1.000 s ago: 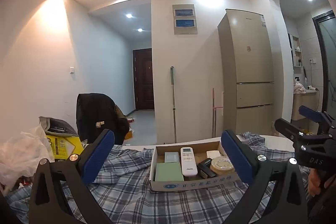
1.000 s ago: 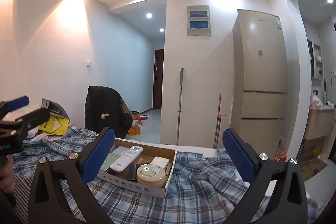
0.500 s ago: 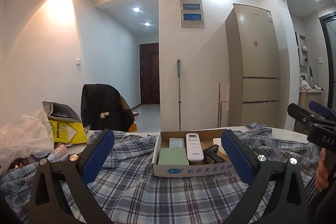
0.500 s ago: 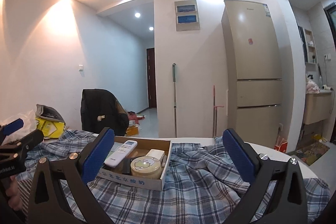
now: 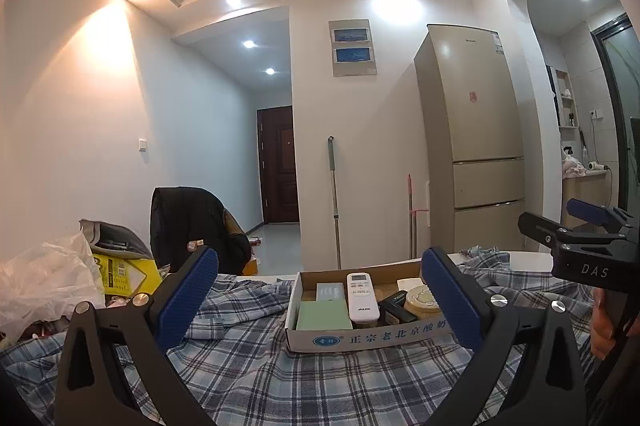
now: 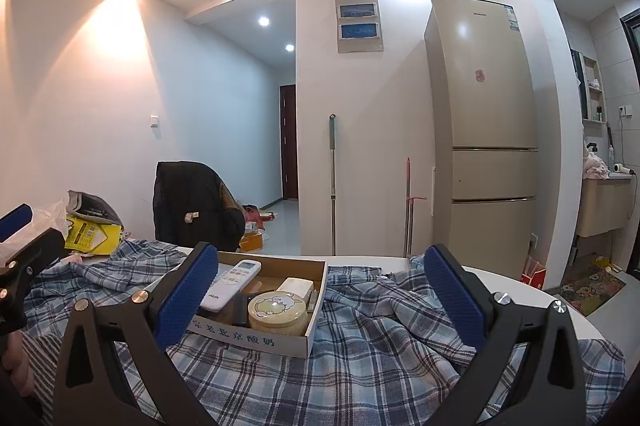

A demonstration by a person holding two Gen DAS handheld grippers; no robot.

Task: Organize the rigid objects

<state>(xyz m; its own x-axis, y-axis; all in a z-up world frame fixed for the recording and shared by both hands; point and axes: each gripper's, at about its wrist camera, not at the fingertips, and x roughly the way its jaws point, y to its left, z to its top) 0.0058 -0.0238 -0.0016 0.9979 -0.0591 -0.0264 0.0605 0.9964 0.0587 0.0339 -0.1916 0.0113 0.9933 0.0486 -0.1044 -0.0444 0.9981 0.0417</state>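
A shallow cardboard box (image 5: 320, 340) (image 6: 256, 335) rests on a blue plaid cloth (image 5: 248, 366) (image 6: 380, 346) over the table. Inside lie a white remote (image 5: 362, 296) (image 6: 231, 284), a green flat box (image 5: 323, 315), a grey card (image 5: 330, 292), a dark rectangular item (image 5: 396, 306), a round cream tin (image 5: 420, 300) (image 6: 277, 311) and a small white box (image 6: 295, 287). My left gripper (image 5: 320, 296) stands open just short of the box. My right gripper (image 6: 320, 296) is open too, level with the box's right side. Neither holds anything. The right gripper's body (image 5: 580, 250) shows at the left wrist view's right edge.
At the table's left end sit a clear plastic bag (image 5: 40, 286), a yellow package (image 5: 120, 272) (image 6: 90, 235) and a grey pouch. Behind stands a chair draped with a black jacket (image 5: 192, 222) (image 6: 196, 206). A fridge (image 6: 484, 130) and mop handles line the far wall.
Both views have swayed: they rose half a second ago and have dropped back, the box sitting slightly nearer and lower. Both grippers stayed open and the box's contents did not move.
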